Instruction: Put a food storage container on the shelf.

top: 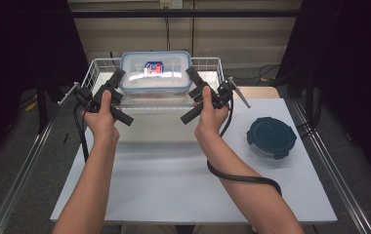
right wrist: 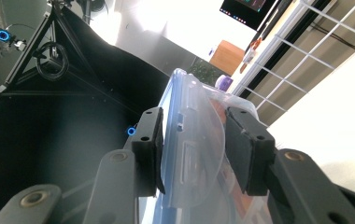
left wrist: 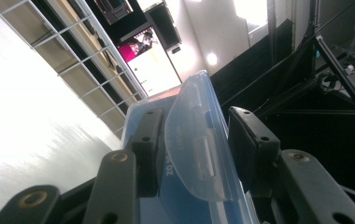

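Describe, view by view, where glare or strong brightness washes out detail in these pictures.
High view: glare streaks the clear rectangular plastic container's lid. Left gripper view: the white surface is blown out. Right gripper view: the bright wall behind the container's curved clear latch flap is overexposed.

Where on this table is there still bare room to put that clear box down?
The widest free patch is the white tabletop between the forearms, bordered on the right by the round dark container. The table's front left corner is bare too. It is crowded at the back, where the clear box sits at the wire basket between the left gripper and right gripper.
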Available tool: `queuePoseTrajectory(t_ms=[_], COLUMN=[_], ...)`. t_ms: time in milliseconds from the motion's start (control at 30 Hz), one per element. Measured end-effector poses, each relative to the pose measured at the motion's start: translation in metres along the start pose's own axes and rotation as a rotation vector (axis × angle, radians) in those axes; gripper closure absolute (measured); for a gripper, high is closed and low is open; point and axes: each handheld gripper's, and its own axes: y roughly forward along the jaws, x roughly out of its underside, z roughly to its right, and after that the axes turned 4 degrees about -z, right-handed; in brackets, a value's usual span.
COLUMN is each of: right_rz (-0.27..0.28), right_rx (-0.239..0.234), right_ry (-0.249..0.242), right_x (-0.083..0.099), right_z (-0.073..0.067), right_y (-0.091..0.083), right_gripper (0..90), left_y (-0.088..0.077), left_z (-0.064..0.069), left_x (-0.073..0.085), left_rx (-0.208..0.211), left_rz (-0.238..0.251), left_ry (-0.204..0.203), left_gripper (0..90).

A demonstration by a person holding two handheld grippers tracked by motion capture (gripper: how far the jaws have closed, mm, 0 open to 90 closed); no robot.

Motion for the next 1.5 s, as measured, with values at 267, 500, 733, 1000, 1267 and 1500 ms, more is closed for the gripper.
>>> queuePoseTrajectory(t_ms=[267,500,733,1000,1267,1500], right_rz=[0.006,0.005,0.008,0.001,-0.012,-0.030], right_rx=[0.022,0.046,0.062,0.062,0.043,0.016], right_ry=[-0.011,-0.030,-0.045,-0.072,-0.088,-0.108], right_x=[0.000,0.001,0.003,0.003,0.005,0.009], right_z=[0.001,0.000,0.002,0.001,0.000,-0.003], right_y=[0.004,0.007,0.010,0.011,-0.002,-0.024], right_gripper=[56.3,52.4,46.4,41.0,40.0,43.2], left_y=[0.005,0.008,0.009,0.008,-0.008,-0.031], left_z=[0.000,-0.002,-0.001,0.000,0.003,0.007], left_x=[0.000,0.002,0.004,0.004,0.001,0.007], left_rx=[-0.020,-0.032,-0.057,-0.046,-0.043,-0.030], left_rz=[0.006,-0.002,-0.007,-0.019,-0.028,-0.034], left_ry=[0.006,0.024,0.058,0.111,0.143,0.168], left_gripper=[55.8,52.7,47.0,39.5,33.6,36.7])
